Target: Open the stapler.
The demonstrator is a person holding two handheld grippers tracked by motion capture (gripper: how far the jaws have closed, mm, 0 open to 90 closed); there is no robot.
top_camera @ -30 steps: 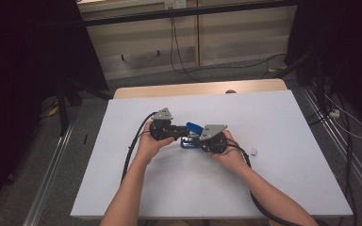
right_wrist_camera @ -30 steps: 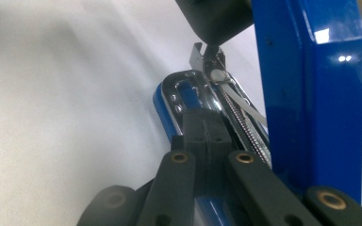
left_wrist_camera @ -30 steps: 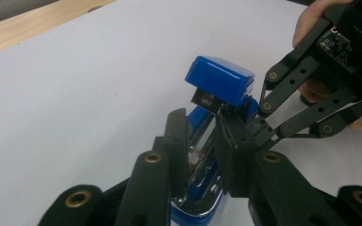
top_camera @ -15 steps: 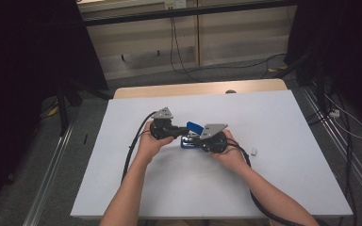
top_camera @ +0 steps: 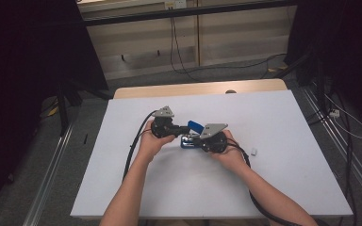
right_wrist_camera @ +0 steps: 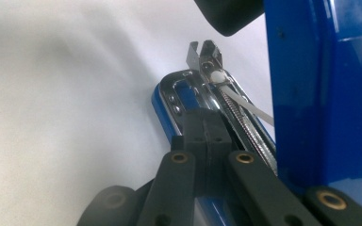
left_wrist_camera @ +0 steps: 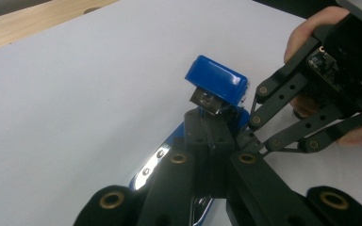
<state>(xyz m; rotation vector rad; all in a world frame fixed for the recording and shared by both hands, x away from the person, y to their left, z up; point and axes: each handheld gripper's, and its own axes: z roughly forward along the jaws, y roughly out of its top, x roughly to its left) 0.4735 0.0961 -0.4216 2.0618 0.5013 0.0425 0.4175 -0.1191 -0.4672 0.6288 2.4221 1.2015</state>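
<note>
Mid-desk: we hold the open stapler, left gripper clamped on its lid, right gripper clamped on its base. We judge steady, even pull best.

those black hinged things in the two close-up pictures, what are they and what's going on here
They are hand-held grasping tools, not a robot. A person sits at a white table and holds one in each hand. The high view looks down from above: the left tool and the right tool meet at a blue stapler in the middle of the table.

The two close-ups come from cameras riding on the tools, looking along their black jaws. In the left gripper view, the left tool is shut on the stapler just below its raised blue top; its jaws have just finished closing. The right tool comes in from the right.

In the right gripper view, the right tool is shut on the stapler's lower part, where the opened metal staple channel shows.

A small white object lies near the right hand.
</note>
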